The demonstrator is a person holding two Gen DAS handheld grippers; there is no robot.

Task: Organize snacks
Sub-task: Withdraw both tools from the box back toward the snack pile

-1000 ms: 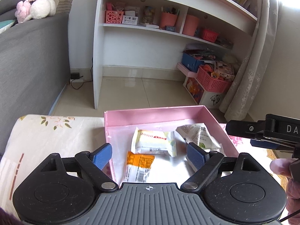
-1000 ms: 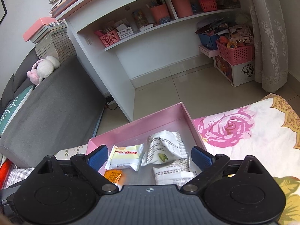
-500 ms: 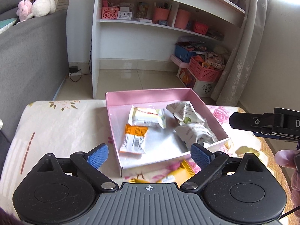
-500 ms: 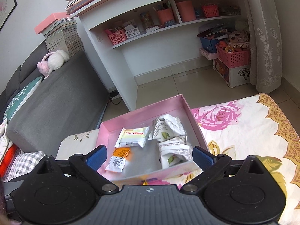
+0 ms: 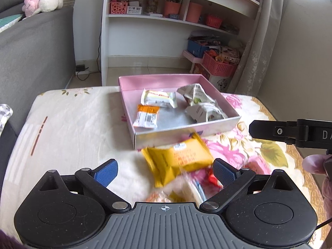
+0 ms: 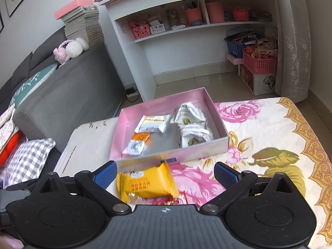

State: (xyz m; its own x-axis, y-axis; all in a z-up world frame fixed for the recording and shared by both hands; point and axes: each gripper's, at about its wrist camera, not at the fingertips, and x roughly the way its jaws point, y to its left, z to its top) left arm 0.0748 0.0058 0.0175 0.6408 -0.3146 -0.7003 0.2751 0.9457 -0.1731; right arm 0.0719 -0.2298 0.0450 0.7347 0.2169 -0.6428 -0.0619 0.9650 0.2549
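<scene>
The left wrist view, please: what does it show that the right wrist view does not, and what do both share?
Only the left wrist view shows the right gripper reaching in from the right and a fingertip of the hand holding it. Only the right wrist view shows the checked cushion and the stack of books. Both show the pink box holding four snack packets, the yellow packet lying outside it, and open fingers.

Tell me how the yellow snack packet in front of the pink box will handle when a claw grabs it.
The yellow snack packet looks puffy and sealed, so it is probably light and would squash under a hard squeeze. Its glossy wrapper may be slippery. It lies flat on the flowered cloth, so it should slide, not roll.
</scene>
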